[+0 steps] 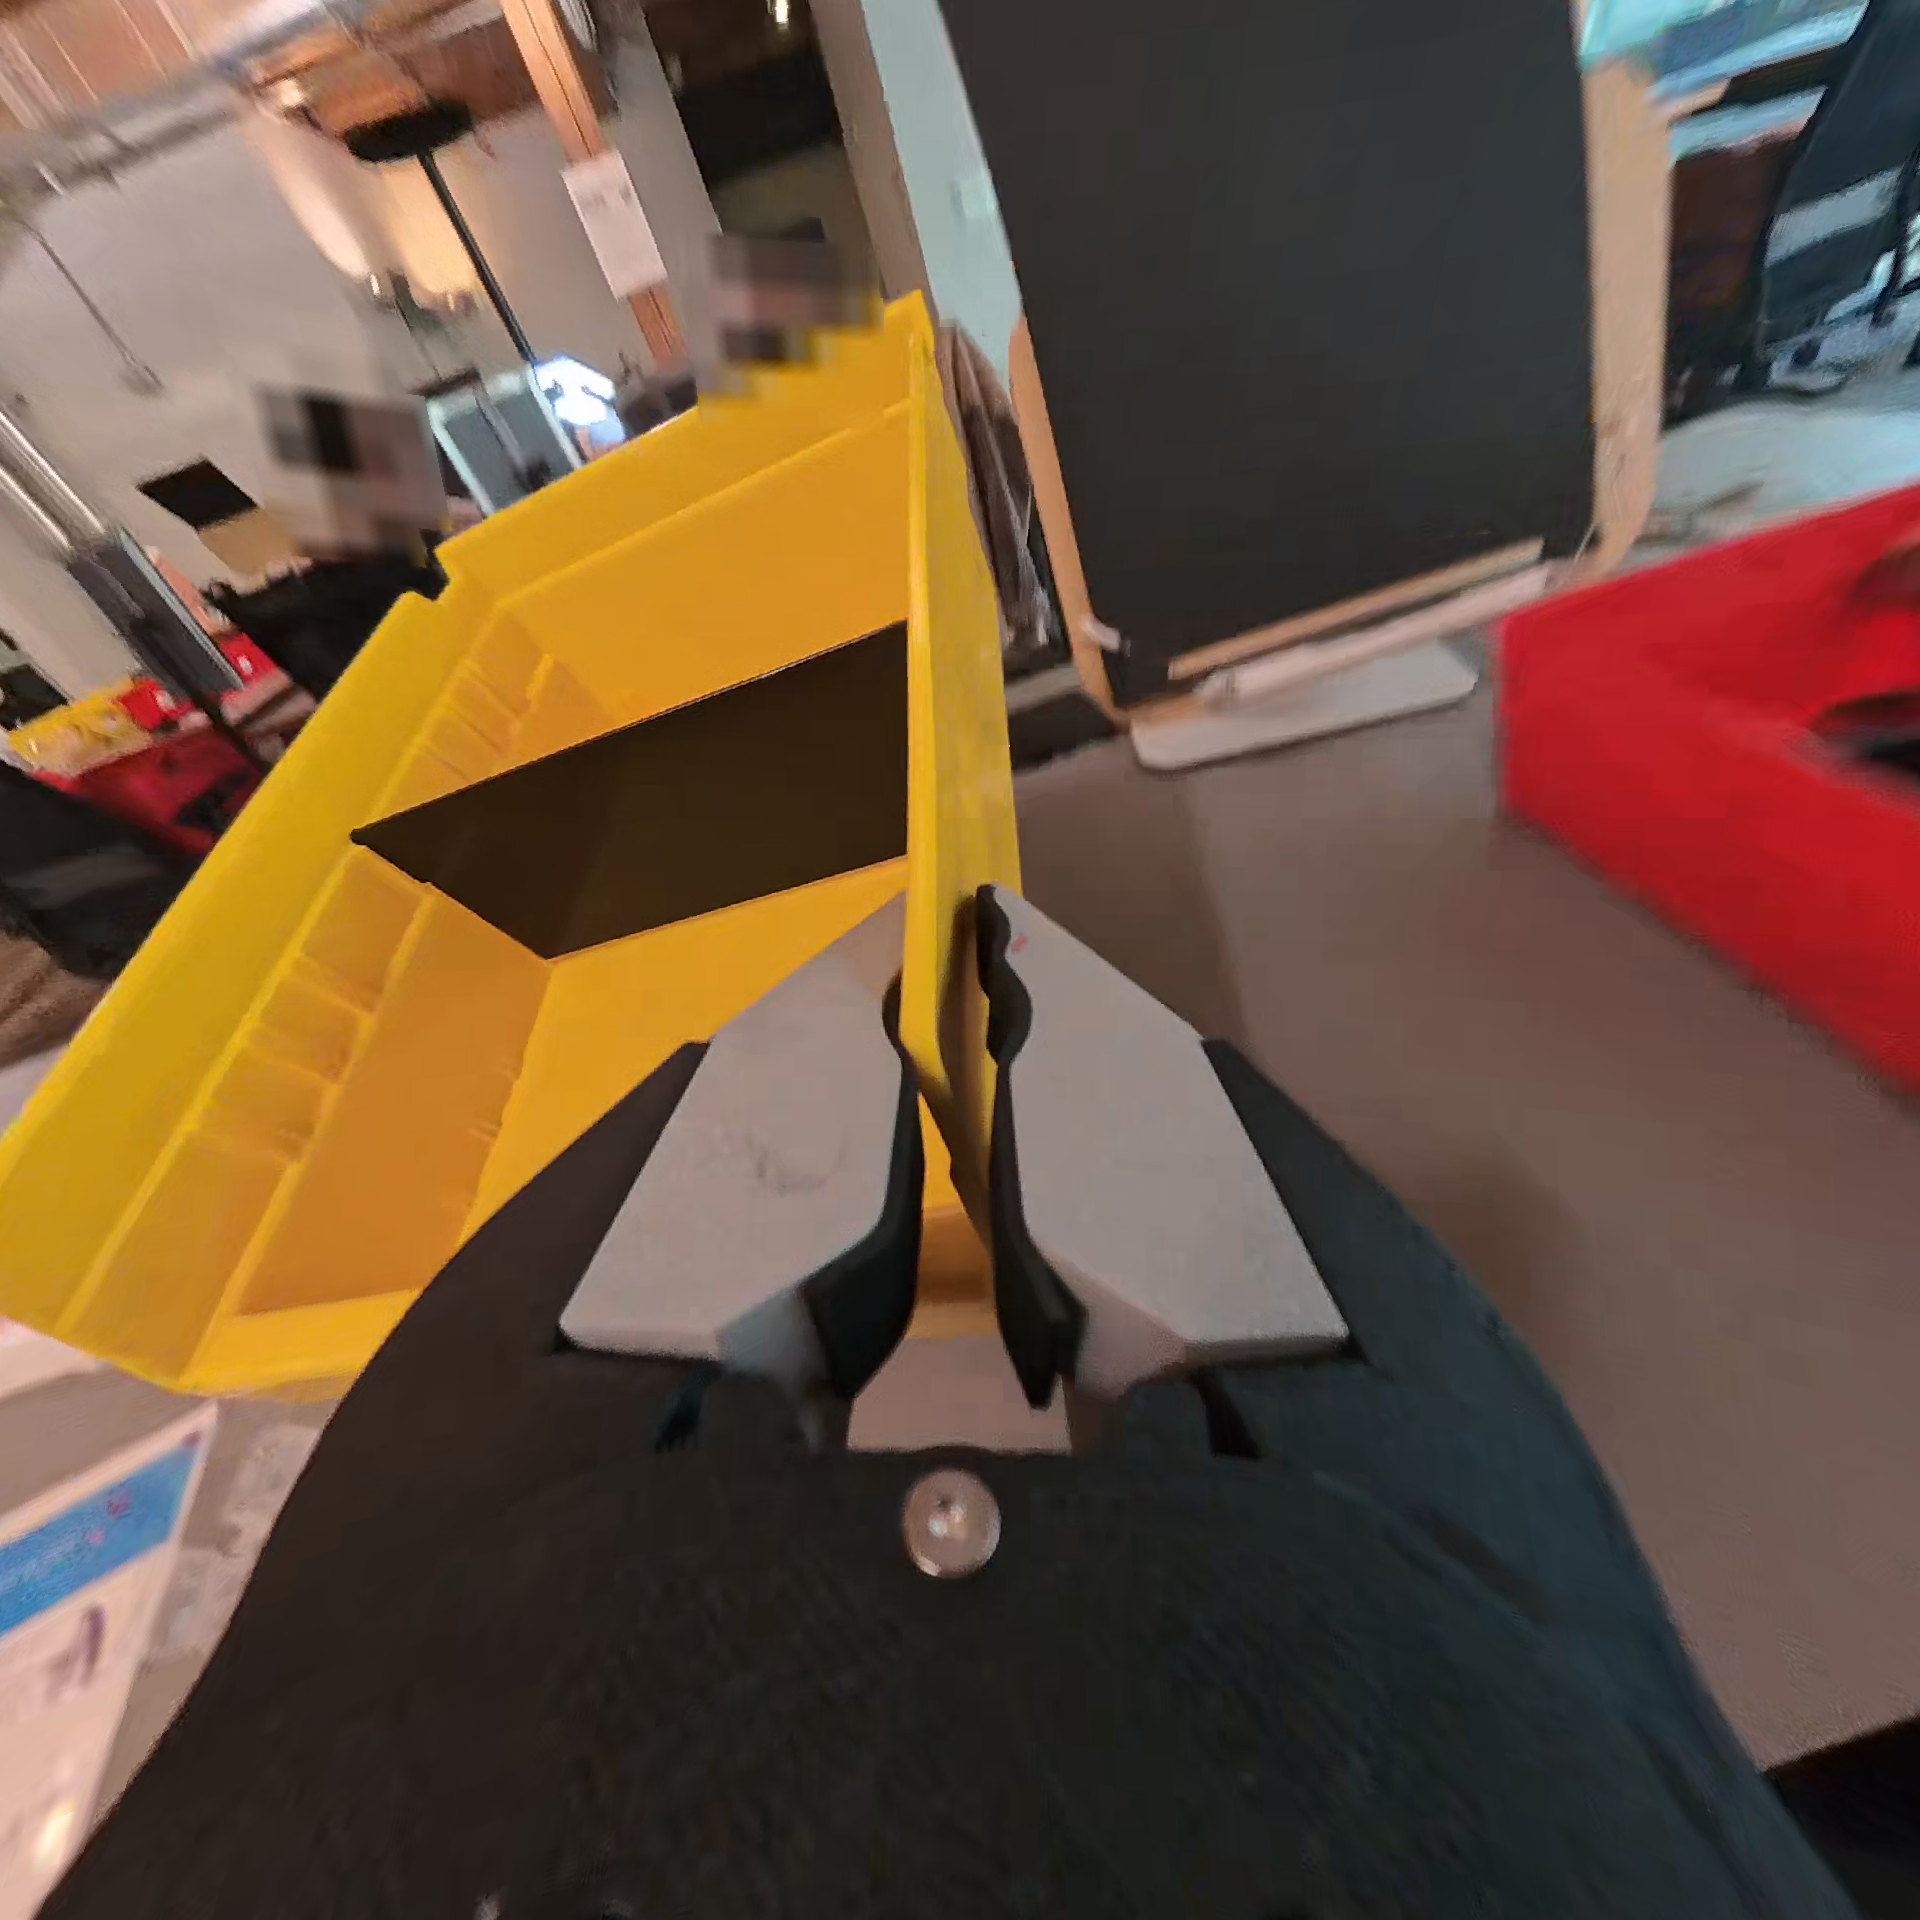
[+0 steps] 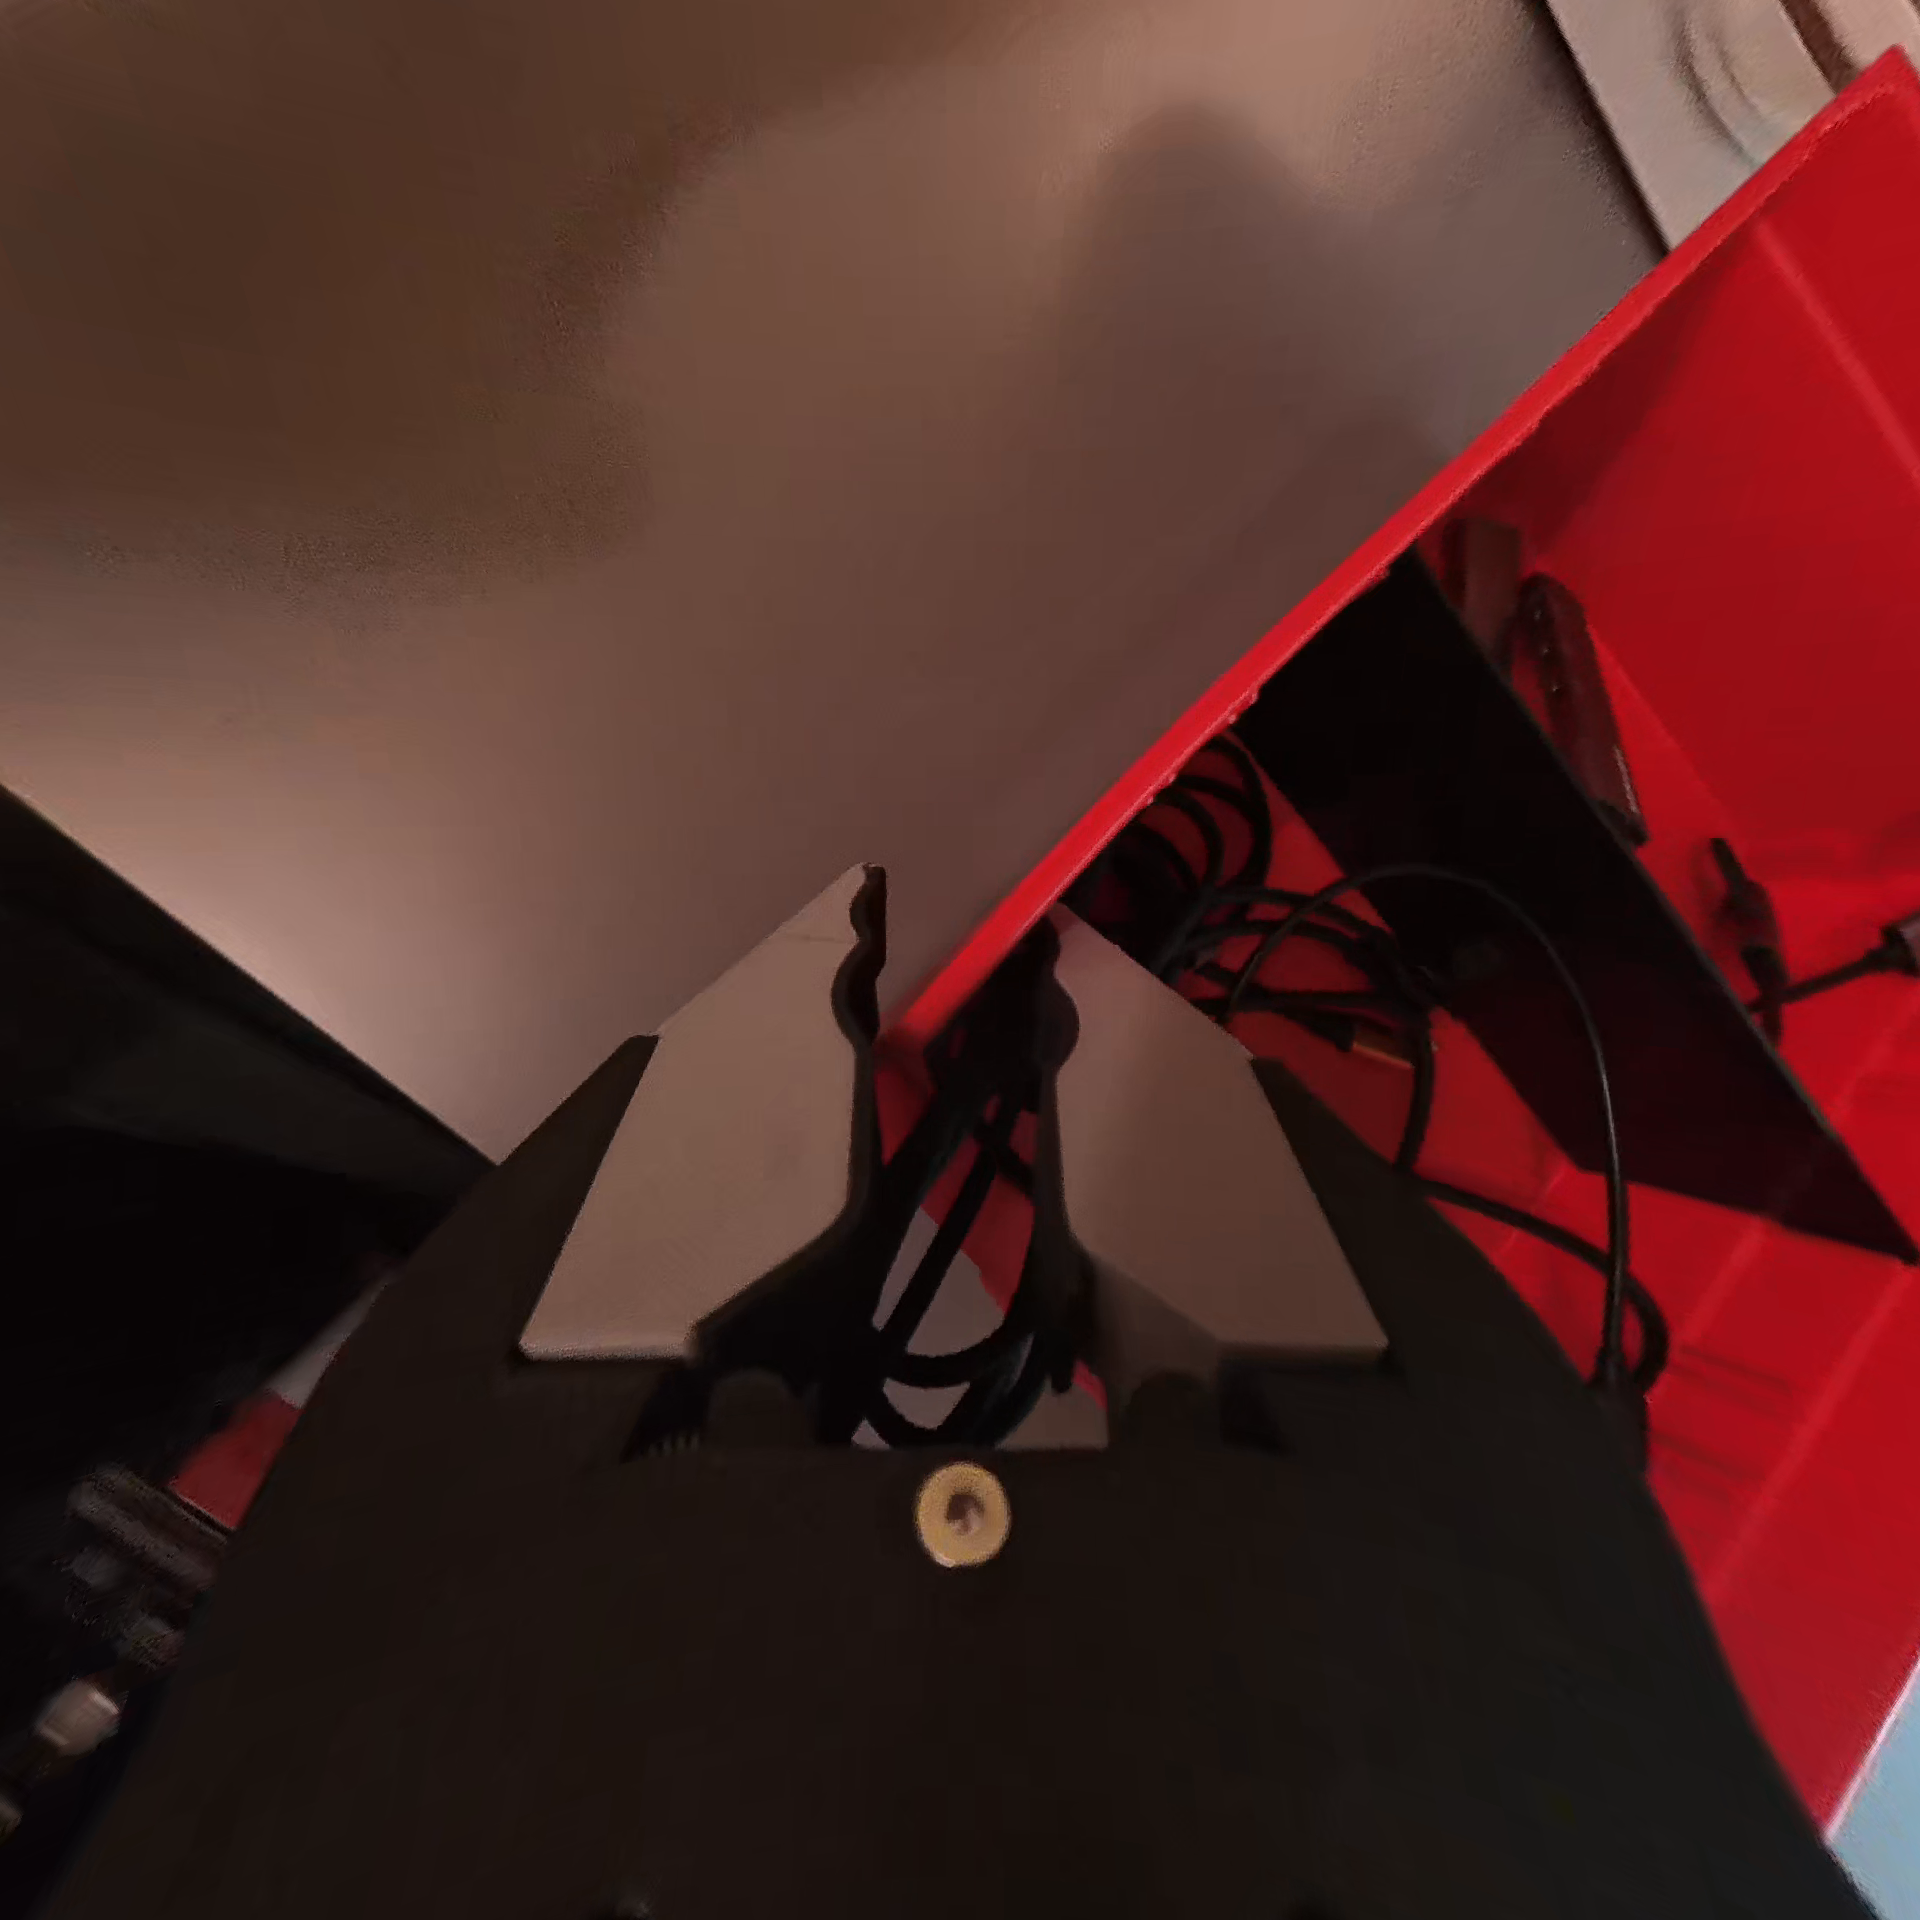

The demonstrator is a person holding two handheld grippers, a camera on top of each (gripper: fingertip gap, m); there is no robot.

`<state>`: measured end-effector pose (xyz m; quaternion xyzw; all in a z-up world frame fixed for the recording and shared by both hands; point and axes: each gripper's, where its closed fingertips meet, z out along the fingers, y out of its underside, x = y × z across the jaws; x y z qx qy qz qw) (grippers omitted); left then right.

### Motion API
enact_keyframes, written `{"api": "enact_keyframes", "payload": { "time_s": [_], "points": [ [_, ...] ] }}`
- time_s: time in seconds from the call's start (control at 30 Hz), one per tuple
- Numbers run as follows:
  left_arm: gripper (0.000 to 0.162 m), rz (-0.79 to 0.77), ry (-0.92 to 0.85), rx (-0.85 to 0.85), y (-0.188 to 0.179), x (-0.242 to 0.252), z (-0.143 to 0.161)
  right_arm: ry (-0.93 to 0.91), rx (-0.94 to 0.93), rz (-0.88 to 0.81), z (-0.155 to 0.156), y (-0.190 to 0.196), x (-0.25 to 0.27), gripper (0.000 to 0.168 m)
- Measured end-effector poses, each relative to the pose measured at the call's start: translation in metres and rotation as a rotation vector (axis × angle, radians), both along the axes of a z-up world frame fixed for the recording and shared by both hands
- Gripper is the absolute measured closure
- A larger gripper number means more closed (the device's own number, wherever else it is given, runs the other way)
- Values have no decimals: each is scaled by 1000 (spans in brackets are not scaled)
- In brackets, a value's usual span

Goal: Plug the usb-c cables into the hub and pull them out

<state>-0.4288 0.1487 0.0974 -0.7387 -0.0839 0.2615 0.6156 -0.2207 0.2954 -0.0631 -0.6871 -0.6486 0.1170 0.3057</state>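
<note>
Now both grippers on bin walls

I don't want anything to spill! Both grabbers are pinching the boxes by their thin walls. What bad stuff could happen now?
The left gripper pinches only the thin side wall of the yellow bin, which looks tilted; it might slip or swing. The right gripper clamps the red bin's wall with black cables caught between its fingers, so they may get squashed or dragged out. If the red bin tips, the loose cables could slide.
</note>
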Motion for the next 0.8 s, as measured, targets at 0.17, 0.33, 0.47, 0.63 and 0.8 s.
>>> {"api": "enact_keyframes", "payload": {
  "time_s": [0.17,0.33,0.47,0.63,0.8],
  "points": [
    [159,-109,66,79,2,19,97,77,-67,147,-3,-115,-118,136],
    [159,-170,104,128,16,37,136,276,-252,216,21,-218,-195,105],
    [159,-230,82,118,39,53,129,482,-372,218,54,-205,-164,110],
    [159,-351,71,64,89,116,72,768,-182,159,99,-72,-39,103],
    [159,-519,-10,-37,159,210,-20,606,127,-226,95,95,82,86]
  ]
}}
